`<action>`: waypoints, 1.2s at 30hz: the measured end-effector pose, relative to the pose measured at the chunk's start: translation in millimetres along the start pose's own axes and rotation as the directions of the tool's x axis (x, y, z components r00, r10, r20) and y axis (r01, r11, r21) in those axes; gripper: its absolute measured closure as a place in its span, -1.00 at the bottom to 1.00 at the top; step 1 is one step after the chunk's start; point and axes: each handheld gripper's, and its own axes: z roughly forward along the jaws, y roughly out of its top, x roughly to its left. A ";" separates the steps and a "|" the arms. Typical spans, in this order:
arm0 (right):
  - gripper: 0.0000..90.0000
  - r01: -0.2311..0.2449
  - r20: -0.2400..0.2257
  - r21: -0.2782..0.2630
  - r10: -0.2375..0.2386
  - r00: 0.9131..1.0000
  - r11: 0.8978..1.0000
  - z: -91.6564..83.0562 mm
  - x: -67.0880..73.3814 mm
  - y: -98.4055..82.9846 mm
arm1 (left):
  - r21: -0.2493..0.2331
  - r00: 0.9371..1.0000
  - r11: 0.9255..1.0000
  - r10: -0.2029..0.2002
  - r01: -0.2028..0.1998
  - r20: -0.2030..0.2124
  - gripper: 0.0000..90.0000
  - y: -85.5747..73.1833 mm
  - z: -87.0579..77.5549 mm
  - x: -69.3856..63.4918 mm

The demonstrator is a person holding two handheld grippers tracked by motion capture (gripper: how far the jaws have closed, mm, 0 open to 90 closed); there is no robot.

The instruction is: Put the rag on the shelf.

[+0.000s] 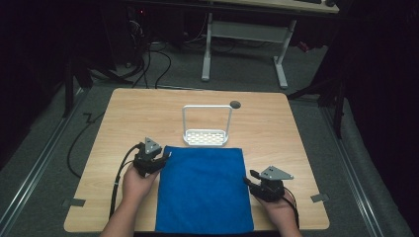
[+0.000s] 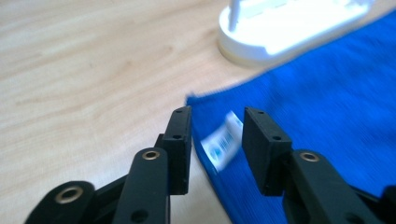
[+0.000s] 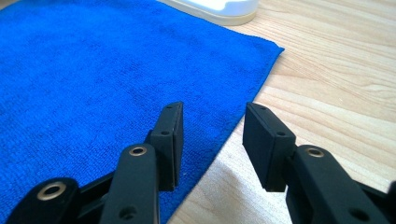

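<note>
The counter point(image 1: 148, 106) carries a blue cloth point(image 1: 202, 190), flat at its near edge, just before a white rack point(image 1: 206, 136). Both grippers look set to grasp it: the left hand-held gripper point(image 2: 215, 133) stands apart over the far left corner, the right hand-held gripper point(image 3: 212, 135) apart astride the right edge. Next, each must close on cloth. The label point(image 2: 224, 144) is blurred.

The blue cloth point(image 2: 327, 116) carries a small white tag point(image 2: 223, 145) at its corner. Its print is too blurred to read.
</note>
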 end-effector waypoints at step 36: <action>0.05 -0.034 0.103 0.029 0.031 0.994 0.999 36.0 -6.3 32.3 | 0.068 0.990 0.995 -0.085 0.078 0.112 0.87 3.9 40.4 23.1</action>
